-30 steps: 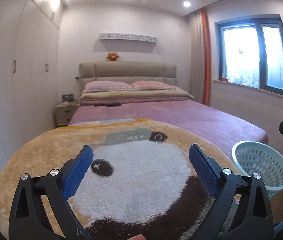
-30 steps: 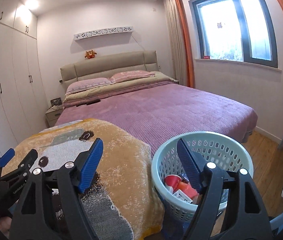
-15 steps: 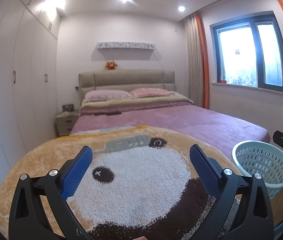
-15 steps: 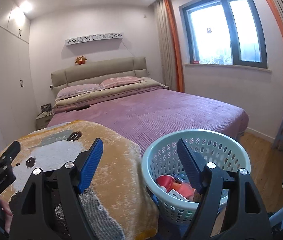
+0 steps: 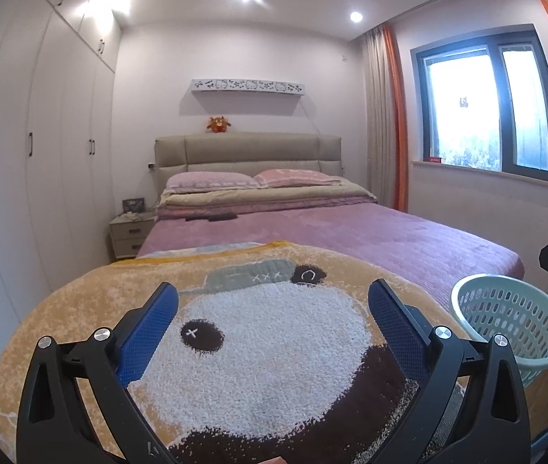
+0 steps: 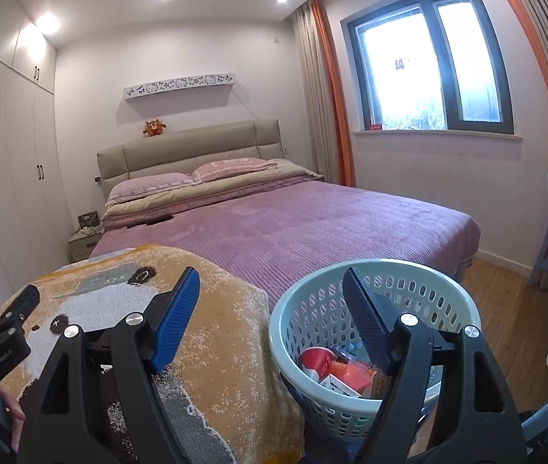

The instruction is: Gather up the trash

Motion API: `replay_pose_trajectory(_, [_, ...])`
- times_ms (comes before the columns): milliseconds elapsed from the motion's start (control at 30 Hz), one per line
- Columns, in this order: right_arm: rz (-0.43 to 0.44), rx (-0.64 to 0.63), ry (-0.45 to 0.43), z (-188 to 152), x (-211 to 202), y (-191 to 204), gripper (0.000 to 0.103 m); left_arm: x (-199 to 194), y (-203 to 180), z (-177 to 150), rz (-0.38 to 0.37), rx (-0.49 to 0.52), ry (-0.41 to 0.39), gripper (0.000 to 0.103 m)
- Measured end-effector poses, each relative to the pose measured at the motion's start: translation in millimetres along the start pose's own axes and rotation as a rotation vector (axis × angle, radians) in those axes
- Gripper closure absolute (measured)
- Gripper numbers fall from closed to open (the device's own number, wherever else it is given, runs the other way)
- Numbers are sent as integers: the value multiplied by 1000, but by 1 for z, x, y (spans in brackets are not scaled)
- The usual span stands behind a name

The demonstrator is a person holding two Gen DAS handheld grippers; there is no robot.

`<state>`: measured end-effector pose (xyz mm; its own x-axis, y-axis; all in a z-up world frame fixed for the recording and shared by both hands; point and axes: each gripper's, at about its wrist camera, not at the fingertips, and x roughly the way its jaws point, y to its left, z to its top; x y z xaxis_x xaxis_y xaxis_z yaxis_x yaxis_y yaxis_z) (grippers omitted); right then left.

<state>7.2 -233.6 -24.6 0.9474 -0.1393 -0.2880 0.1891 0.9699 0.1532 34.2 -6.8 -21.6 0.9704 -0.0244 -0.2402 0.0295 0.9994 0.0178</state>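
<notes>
Trash (image 6: 335, 371) fills one basket (image 6: 293, 332); both tongs, left (image 5: 274, 317) and right (image 6: 270, 309), gape empty.

Black gripper (image 6: 270, 301), blue pads (image 6: 175, 319)

Upright mint basket (image 6: 314, 311), trash (image 6: 345, 375) inside

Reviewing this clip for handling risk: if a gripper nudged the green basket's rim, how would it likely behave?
The basket is probably light: thin perforated plastic walls, with only a few cartons and a red cup at the bottom. It would likely slide or tip rather than resist. The rim probably flexes slightly.
</notes>
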Motion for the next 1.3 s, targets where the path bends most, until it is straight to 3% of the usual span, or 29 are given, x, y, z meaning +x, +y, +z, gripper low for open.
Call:
replay_pose_trajectory(200, [10,3,17,-1,2,4,30,0,1,0,-7,-3,0,8])
replay_pose_trajectory(367, [9,-6,6,-1,-1,7,24,-1,5,0,-18,-19,-1,8])
replay_pose_trajectory(1300, [-18,-80,-13,8,-10,25,24,0,2,0,9,0,9,8])
